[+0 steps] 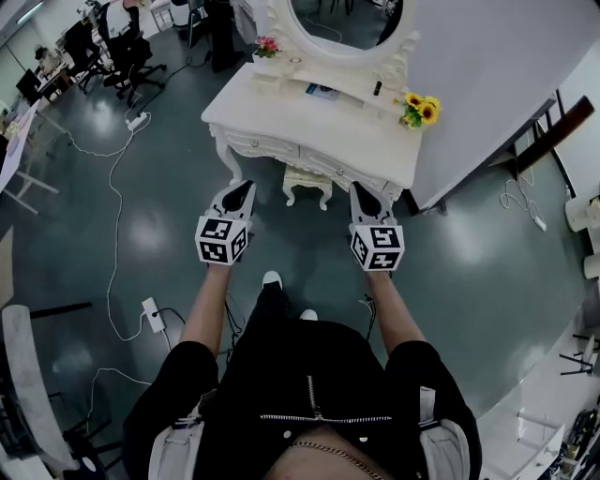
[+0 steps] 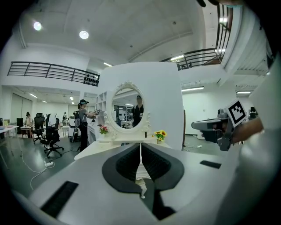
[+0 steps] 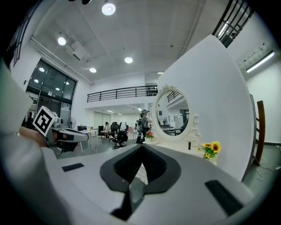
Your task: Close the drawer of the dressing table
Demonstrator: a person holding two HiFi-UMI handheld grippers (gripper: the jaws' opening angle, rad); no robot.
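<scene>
**Item: table (image 1: pixel 281 112), white, carved, with an oval mirror (image 1: pixel 349 26).** It stands against a white partition. Sunflowers (image 1: pixel 420 109) sit at its back right corner and pink flowers (image 1: pixel 267 45) at its back left corner. A small stool (image 1: pixel 307 181) is tucked under the front edge.

**Task's thing: drawer (image 1: pixel 330 166).** It is in the row of fronts just under the table's front edge, facing the person. From the head view I cannot tell which front stands out, or how far.

**Left tool (image 2: pixel 141 151).** Clenched and empty: the pads meet along a thin seam with nothing between them. It is held roughly level, short of the left half of the table's front edge and touching nothing.

**Right tool (image 3: pixel 141 151).** Also clenched and empty, with the pads meeting at the tip. It is held short of the right half of the front edge, beside the left tool and apart from it.

**Stage, as judged:** the approach. No contact with the drawer has been made.

**Handling notes, as judged:**
- A closed tool suits a push, so there is no need to open either one.
- Bring the tip flat against the middle of the drawer front, not a corner, so the drawer does not skew on its runners.
- Push straight towards the back edge, level and steady, until the front sits flush with its neighbours.
- Keep clear of the stool below and avoid jolting the table, since the flowers stand loose on top.
</scene>
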